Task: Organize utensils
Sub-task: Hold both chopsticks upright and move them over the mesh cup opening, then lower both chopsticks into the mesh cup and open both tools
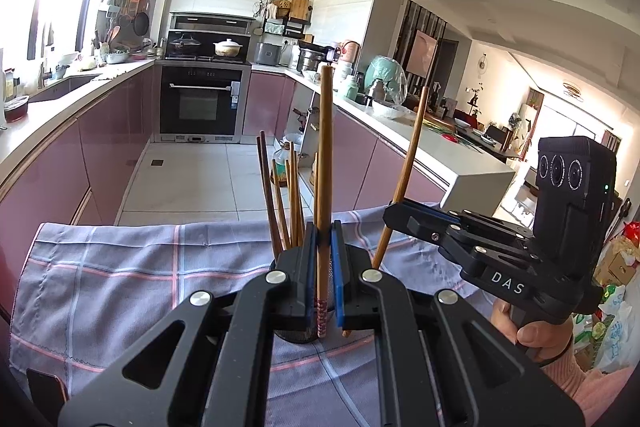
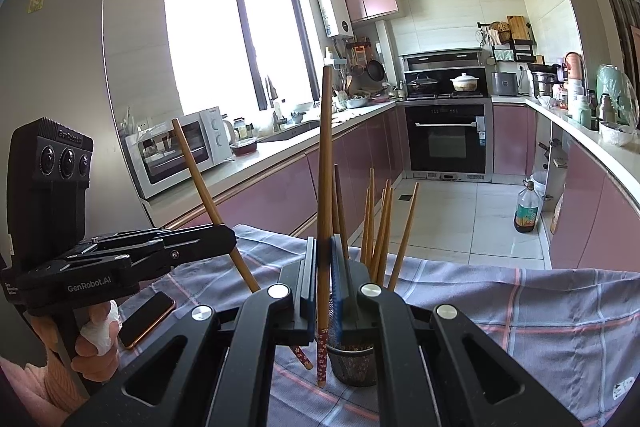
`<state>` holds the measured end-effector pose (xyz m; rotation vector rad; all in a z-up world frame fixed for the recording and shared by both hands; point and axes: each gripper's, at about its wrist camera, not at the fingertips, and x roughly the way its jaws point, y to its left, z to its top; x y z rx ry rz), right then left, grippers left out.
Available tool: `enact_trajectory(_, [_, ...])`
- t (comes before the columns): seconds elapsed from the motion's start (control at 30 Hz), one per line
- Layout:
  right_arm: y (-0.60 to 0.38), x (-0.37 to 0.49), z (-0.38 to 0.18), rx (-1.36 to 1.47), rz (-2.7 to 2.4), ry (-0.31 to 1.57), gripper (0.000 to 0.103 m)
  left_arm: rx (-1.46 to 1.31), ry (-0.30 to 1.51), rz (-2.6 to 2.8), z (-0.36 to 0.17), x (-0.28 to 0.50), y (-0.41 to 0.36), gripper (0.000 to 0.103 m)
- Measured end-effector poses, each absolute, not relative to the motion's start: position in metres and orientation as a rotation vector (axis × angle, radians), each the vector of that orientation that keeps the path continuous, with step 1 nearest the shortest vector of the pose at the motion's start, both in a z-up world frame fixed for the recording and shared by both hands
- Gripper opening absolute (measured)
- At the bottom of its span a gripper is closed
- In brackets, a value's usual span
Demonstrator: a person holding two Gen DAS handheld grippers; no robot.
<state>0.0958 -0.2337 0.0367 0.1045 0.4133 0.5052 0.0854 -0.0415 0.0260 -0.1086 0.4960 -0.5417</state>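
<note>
My left gripper (image 1: pixel 324 247) is shut on a wooden chopstick (image 1: pixel 325 163) and holds it upright just in front of a dark mesh utensil holder (image 1: pixel 298 335). Several chopsticks (image 1: pixel 286 203) stand in that holder. My right gripper (image 2: pixel 323 259) is shut on another upright chopstick (image 2: pixel 325 163) with a flowered end, beside the mesh holder (image 2: pixel 354 363), which holds several chopsticks (image 2: pixel 380 227). Each gripper shows in the other's view: the right one (image 1: pixel 394 217) at the right, the left one (image 2: pixel 228 239) at the left, each with its chopstick slanting.
A grey checked cloth (image 1: pixel 120 267) covers the table. A phone (image 2: pixel 146 319) lies on the cloth (image 2: pixel 520 315) at the left. Kitchen counters, an oven (image 1: pixel 200 103) and a tiled floor lie beyond. A bottle (image 2: pixel 528 207) stands on the floor at the right.
</note>
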Motion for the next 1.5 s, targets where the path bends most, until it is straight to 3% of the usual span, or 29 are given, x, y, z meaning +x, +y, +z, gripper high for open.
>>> enact_trajectory(0.83, [-0.229, 0.112, 0.047, 0.114, 0.477, 0.390, 0.005, -0.121, 0.459, -0.508, 0.044, 0.096, -0.040, 0.008])
enact_trajectory(1.5, [-0.221, 0.138, 0.023, 0.127, 0.420, 0.468, 0.005, -0.064, 0.551, -0.488, 0.030, 0.116, -0.059, 0.008])
